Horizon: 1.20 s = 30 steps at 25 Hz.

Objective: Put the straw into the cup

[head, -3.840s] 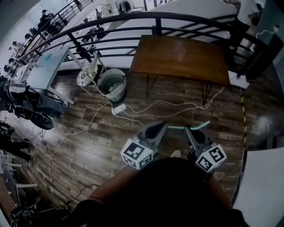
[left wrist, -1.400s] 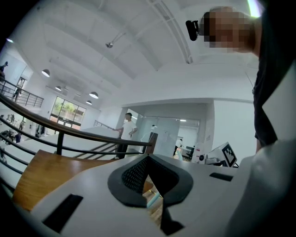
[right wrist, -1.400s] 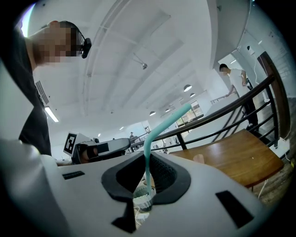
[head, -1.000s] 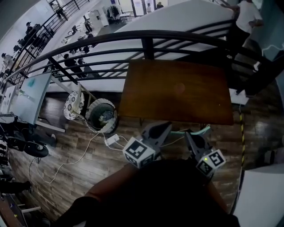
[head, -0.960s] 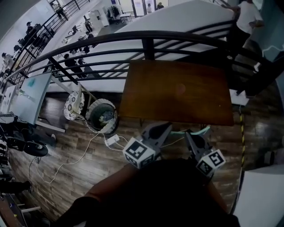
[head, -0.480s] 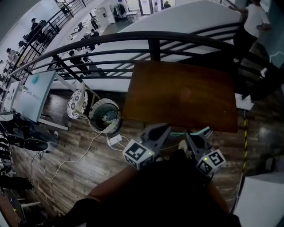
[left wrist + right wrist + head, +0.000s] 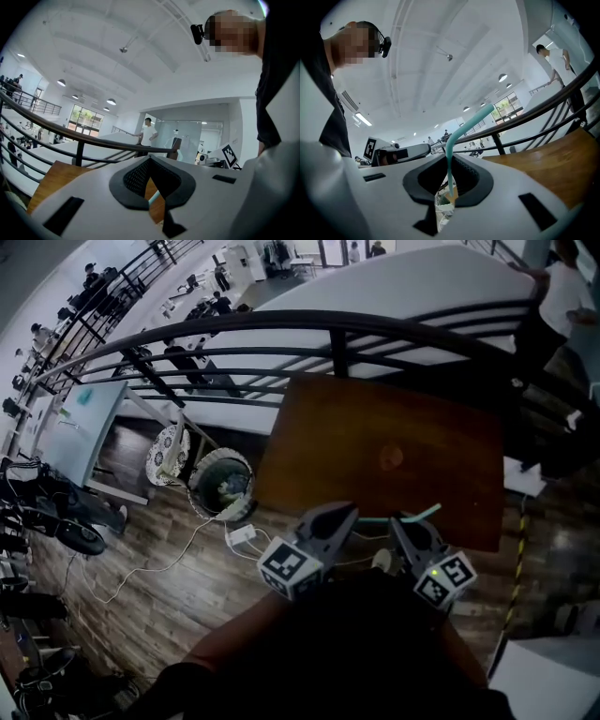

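Note:
A teal bent straw [image 7: 398, 518] runs sideways between my two grippers, just over the near edge of the brown table [image 7: 375, 427]. My right gripper [image 7: 405, 524] is shut on the straw [image 7: 449, 168], whose bent end rises up and to the right. My left gripper [image 7: 345, 517] is shut. A short piece of straw [image 7: 152, 199] shows in the gap under its pads, and I cannot tell whether it is pinched there. A small faint round thing [image 7: 392, 457] stands on the table; it is too dim to tell whether it is the cup.
A black metal railing [image 7: 328, 329] curves behind the table. A round bin [image 7: 220, 486] and a patterned stool [image 7: 167, 454] stand to the table's left, with white cables [image 7: 178, 540] on the wooden floor. A person [image 7: 562, 277] stands at the far right.
The table has come closer and now lies right under the gripper tips. Both grippers keep the same pose, with the straw still between them.

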{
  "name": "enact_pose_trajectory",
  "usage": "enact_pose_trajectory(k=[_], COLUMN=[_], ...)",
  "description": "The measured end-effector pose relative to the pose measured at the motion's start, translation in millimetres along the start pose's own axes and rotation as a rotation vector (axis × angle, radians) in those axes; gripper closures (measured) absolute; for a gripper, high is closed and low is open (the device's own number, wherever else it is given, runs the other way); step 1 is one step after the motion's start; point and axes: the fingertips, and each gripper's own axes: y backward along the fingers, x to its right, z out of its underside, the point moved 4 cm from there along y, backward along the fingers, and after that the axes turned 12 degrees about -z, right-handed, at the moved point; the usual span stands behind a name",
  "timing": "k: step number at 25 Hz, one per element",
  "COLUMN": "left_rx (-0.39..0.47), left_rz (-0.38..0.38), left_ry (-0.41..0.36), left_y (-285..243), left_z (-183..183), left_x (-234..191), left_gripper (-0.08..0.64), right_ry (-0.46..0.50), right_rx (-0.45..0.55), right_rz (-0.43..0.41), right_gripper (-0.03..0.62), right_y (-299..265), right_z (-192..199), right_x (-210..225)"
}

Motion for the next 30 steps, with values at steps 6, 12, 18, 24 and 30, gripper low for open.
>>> enact_pose_trajectory(k=[6,12,18,24,30], left_rx=[-0.025,0.008,-0.02,-0.035,-0.058], left_rz=[-0.051,-0.105,-0.14,-0.163,-0.146], left_ry=[0.055,0.04,0.064,0.085,0.091], left_y=[-69,-125,-152,-173,-199], left_z=[-14,-21,-9,1,0], left_x=[11,25,30,15,-7], left_gripper=[0.549,0.549,0.549,0.549,0.549], right_ry=[0.003,-0.003,-0.043,-0.072,-0.073], right_rx=[-0.011,-0.035,-0.066,-0.096,-0.082], right_rz=[-0.053,-0.101,-0.147,-0.161,-0.105], right_gripper=[0.554,0.554,0.554,0.554,0.554], right_y=[2,20,23,12,6], right_z=[-44,-70,-68,-61,-72], right_x=[64,119,153,182,210])
